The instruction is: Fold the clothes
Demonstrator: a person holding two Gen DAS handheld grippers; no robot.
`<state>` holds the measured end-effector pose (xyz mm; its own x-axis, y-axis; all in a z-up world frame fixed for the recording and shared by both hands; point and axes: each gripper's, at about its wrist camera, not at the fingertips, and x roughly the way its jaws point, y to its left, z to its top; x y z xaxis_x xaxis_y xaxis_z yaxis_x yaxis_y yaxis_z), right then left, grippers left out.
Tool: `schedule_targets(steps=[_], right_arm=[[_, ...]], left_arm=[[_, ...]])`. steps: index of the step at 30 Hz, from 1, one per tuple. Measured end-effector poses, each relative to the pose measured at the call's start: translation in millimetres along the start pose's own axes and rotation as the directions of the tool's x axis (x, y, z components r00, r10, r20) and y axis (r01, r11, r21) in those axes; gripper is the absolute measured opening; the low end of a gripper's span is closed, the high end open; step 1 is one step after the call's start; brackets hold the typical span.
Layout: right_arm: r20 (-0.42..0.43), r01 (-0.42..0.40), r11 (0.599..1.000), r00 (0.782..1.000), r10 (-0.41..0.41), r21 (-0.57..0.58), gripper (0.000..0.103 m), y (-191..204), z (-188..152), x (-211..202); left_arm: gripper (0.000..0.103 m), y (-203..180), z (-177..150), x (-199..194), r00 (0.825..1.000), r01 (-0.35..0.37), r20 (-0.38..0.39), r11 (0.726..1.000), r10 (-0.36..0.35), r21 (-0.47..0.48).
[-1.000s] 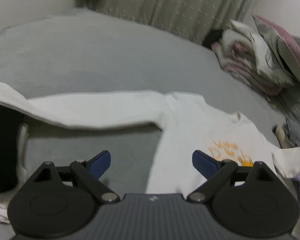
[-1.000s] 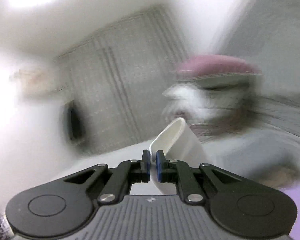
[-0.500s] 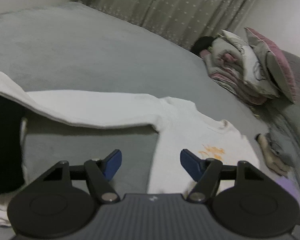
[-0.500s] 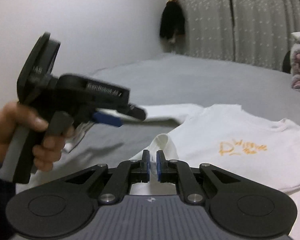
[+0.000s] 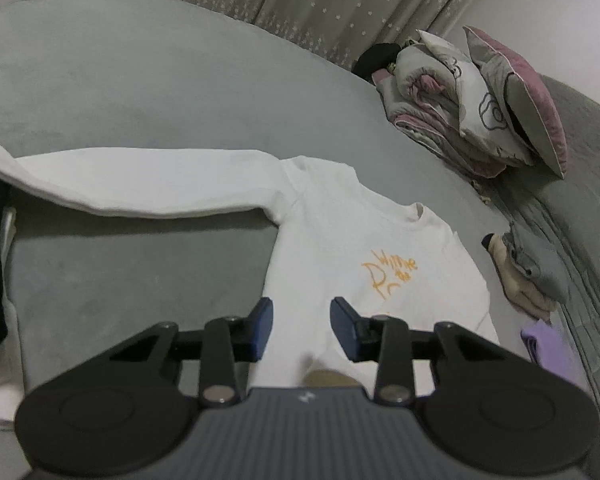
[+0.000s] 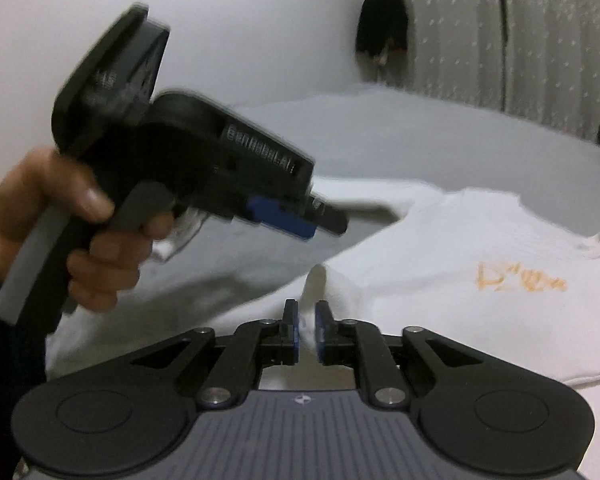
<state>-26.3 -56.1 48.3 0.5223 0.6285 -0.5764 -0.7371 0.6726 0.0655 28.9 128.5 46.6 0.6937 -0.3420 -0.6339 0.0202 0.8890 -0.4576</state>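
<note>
The white long-sleeved top (image 5: 332, 240) lies face up on the grey bed (image 5: 160, 92), its orange lettering (image 5: 388, 272) showing on the chest. One sleeve (image 5: 140, 184) stretches away to the left across the cover, and the other has been brought in over the body.

The right gripper (image 6: 306, 330) has a pinch of that white cloth standing up between its blue pads. Its jaws have just eased apart a little and I cannot tell whether they still bite or have let go.

The left gripper (image 5: 300, 324) hovers above the near left edge of the body. Its jaws have just been closing, yet they stand apart with no cloth between them. In the right wrist view a hand (image 6: 72, 240) squeezes its trigger.

To do this step well, I would set the carried fold down flat before releasing it, so the cuff does not spring back. Then the left jaws should drop lower and take the side seam or the left sleeve near the shoulder, biting both layers. A grip on the top layer alone would peel the front away and leave a ridge.

The fabric looks like soft, fairly thick cotton knit with a ribbed neckband (image 5: 416, 216). It holds rounded folds, not crisp creases. The bed cover is napped and matte, so it will likely drag on the cloth.

A quilted bundle (image 5: 440, 108) and a pink-backed cushion (image 5: 528, 96) sit at the far right. Small folded garments (image 5: 528, 276) lie near the right edge.
</note>
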Motion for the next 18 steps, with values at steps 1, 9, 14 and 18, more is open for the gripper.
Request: schedule_targets(steps=[1,9,14,18], right_arm=[[-0.015,-0.022,1.000,1.000,0.022,-0.008,0.018,2,-1,0],[-0.003,0.002,1.000,1.000,-0.002,0.018,0.027,-17,1,-24],[-0.025,0.011,0.998,1.000,-0.009,0.064,0.028,-27,-6,-16],[-0.077,0.042,0.998,0.996,-0.045,-0.040,0.034,-6,-14,3]], left_arm=[[0.032,-2,-1,1,1.000,-0.005,0.001,1.000,0.005,0.009],[0.005,-20,-12,-5,0.999,0.010,0.039,0.992,-0.015,0.128],[0.007,-22,-18,6,0.999,0.019,-0.040,0.991,-0.014,0.135],[0.007,-26,-23,12,0.998,0.001,-0.066,0.986,0.010,0.166]])
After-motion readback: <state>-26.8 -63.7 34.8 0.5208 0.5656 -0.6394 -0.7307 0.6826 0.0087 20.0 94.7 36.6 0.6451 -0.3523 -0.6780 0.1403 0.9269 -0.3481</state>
